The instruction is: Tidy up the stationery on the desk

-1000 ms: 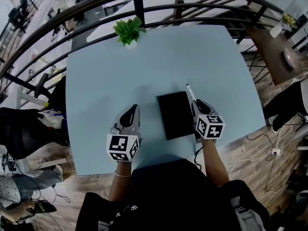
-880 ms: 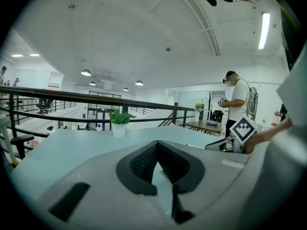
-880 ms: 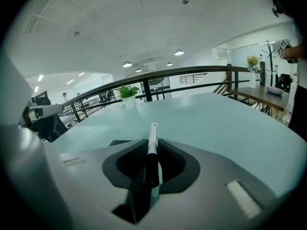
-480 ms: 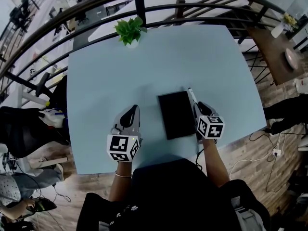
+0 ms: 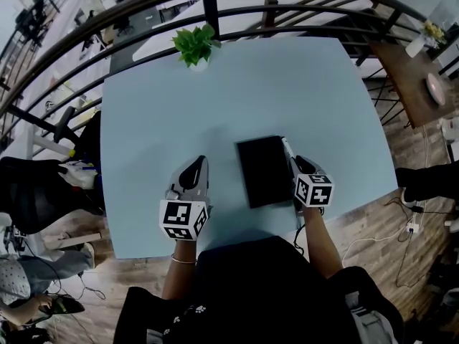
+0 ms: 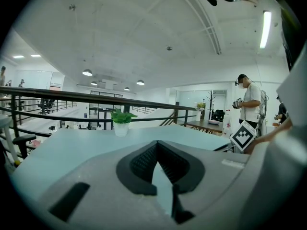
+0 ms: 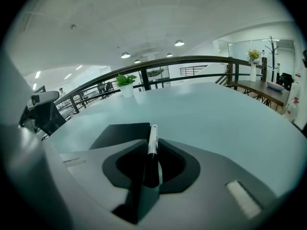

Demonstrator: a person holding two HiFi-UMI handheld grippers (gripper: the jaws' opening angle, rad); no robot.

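head view shows a pale blue desk (image 5: 315, 84) with a black notebook (image 5: 262, 170) lying flat toward its five o'clock edge. the right gripper (image 5: 290, 158) is at the notebook's three o'clock, its jaws pinching a black-and-white marker pen (image 5: 285, 146) that points toward twelve o'clock, just beside the notebook's right edge. the left gripper (image 5: 193, 169) is at the notebook's nine o'clock, jaws pressed together on nothing. a small potted plant (image 5: 193, 46) stands at the desk's eleven o'clock, near a dark railing (image 5: 209, 9).
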